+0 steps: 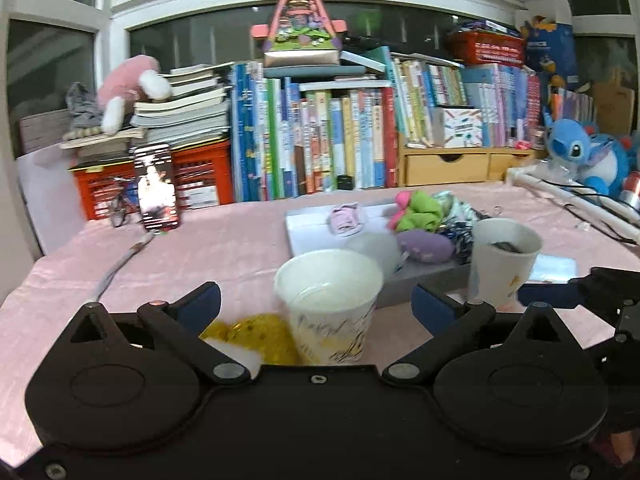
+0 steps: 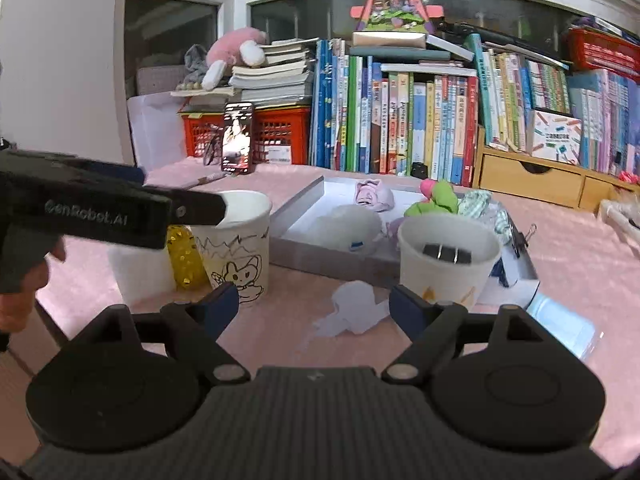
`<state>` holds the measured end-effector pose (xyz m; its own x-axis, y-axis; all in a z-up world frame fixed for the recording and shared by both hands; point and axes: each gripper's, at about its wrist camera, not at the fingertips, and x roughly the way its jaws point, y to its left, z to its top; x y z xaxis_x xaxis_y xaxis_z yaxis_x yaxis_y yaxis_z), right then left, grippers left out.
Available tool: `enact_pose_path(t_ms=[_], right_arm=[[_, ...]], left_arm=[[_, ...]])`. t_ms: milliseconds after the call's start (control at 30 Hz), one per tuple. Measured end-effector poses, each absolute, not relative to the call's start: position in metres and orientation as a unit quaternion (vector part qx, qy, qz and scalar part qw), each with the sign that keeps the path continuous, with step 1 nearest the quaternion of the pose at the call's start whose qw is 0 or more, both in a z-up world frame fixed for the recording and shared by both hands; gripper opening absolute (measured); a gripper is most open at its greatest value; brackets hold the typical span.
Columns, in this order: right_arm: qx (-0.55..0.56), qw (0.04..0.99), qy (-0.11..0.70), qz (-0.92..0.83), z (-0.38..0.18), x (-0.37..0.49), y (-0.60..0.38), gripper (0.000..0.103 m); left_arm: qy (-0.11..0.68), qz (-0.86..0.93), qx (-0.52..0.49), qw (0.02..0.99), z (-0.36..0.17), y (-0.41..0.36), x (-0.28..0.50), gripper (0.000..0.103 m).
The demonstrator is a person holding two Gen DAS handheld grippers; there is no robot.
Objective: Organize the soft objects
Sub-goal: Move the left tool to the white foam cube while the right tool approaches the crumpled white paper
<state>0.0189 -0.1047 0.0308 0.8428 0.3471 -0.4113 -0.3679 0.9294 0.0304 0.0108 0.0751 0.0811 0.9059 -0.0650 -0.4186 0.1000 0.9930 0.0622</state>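
A yellow glittery soft ball (image 1: 256, 334) is lying on the pink desk (image 1: 192, 256) against a doodled paper cup (image 1: 330, 306), which is sitting between the spread fingers of the left tool (image 1: 316, 304). The right tool (image 2: 314, 308) is hanging with its fingers apart over crumpled paper (image 2: 352, 312).

A long row of upright books (image 2: 404, 120) fills the back of the frame, and a pink triangular toy house (image 2: 394, 4) sits on top of them at upper centre. At left, red crates (image 2: 276, 136) carry a stack of flat books (image 2: 276, 76). A phone (image 2: 238, 138) with a lit screen leans upright in front of the crates. At right stands a wooden drawer unit (image 2: 532, 178). The desk (image 2: 580, 248) wears a pink cloth. Behind it all run dark windows (image 2: 304, 16) in white frames.
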Motion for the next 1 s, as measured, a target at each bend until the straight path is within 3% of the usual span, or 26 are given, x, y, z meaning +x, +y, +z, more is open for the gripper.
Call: enact_pose_path(t_ms=[167, 1000], right_arm=[[-0.029, 0.968, 0.196, 0.155, 0.015, 0.022, -0.099, 0.096], [-0.045, 0.962, 0.229, 0.141, -0.007, 0.053, -0.078, 0.096]], left_arm=[[0.199, -0.001, 0.027, 0.980, 0.064, 0.087, 0.003, 0.103], [0.259, 0.060, -0.049, 0.963, 0.013, 0.134, 0.023, 0.103]])
